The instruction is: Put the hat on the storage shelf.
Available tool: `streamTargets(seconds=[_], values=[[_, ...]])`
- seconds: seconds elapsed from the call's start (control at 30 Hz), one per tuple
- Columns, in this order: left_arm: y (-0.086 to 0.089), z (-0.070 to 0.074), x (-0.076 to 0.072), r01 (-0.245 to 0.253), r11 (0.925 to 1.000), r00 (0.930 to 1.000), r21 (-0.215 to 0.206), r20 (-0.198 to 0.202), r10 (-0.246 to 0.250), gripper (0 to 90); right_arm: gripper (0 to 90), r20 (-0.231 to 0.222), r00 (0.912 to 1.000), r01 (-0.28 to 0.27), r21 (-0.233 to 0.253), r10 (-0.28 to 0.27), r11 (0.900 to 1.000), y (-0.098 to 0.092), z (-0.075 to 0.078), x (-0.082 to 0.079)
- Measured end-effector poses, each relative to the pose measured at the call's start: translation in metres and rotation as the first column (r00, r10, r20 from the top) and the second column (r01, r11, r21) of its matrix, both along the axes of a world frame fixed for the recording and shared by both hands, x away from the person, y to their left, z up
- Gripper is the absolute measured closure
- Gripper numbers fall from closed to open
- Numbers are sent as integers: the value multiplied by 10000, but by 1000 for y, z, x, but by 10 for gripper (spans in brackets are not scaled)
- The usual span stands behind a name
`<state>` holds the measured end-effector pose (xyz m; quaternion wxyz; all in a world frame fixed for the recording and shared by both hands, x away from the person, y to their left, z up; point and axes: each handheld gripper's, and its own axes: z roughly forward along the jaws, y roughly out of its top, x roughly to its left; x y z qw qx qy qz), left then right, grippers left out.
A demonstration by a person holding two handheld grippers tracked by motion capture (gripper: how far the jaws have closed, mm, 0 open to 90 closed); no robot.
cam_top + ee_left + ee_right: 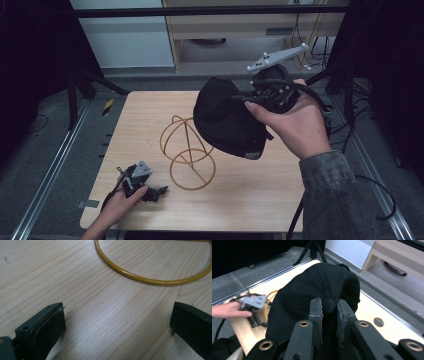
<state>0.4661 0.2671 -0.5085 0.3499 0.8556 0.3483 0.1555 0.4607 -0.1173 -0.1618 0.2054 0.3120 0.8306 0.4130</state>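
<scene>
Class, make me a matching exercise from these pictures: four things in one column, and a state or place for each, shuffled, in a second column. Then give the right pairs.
Things
1. black cap
2. wire hat stand
3. left gripper
4. right gripper

States or places
A. stands on the table, bare
B. open, low over the wood near the stand's base ring
C. held up in the air, above the table
D. shut on a fold of black cloth

Pairs: 1-C, 2-A, 3-B, 4-D
</scene>
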Motion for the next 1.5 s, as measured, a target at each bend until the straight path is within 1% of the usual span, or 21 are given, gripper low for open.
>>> streamTargets(seconds=[0.1, 0.23, 0.37, 0.57, 0.7, 0.83, 1.07, 1.13, 1.4, 1.5], values=[[0, 0, 0, 41, 10000, 10000, 44, -20, -41, 0, 768, 28, 9998, -187, -155, 188, 9997, 10, 5, 2], [0, 0, 0, 24, 10000, 10000, 20, -41, -24, 0, 768, -22, 9993, -387, -298, 386, 9988, 23, 7, 5], [0, 0, 0, 13, 10000, 10000, 0, -44, -13, 0, 768, -131, 9980, -632, -470, 626, 9969, 37, 4, 8], [0, 0, 0, 22, 10000, 10000, 11, -47, -22, 0, 768, -225, 9958, -892, -512, 882, 9947, 53, 1, 14], [0, 0, 0, 15, 10000, 10000, -7, -45, -15, 0, 768, -306, 9948, -992, -536, 976, 9936, 60, -2, 17], [0, 0, 0, 30, 10000, 10000, 6, -49, -30, 0, 768, -398, 9933, -1106, -661, 1082, 9917, 69, -7, 20], [0, 0, 0, 32, 10000, 10000, 11, -47, -32, 0, 768, -516, 9910, -1265, -647, 1233, 9899, 81, -13, 24], [0, 0, 0, 21, 10000, 10000, -7, -47, -21, 0, 768, -609, 9904, -1288, -786, 1242, 9885, 85, -17, 26], [0, 0, 0, 29, 10000, 10000, 8, -34, -29, 0, 767, -813, 9884, -1350, -867, 1281, 9870, 93, -25, 33], [0, 0, 0, 26, 10000, 10000, 8, -34, -26, 0, 767, -813, 9880, -1384, -885, 1313, 9864, 96, -27, 34]])
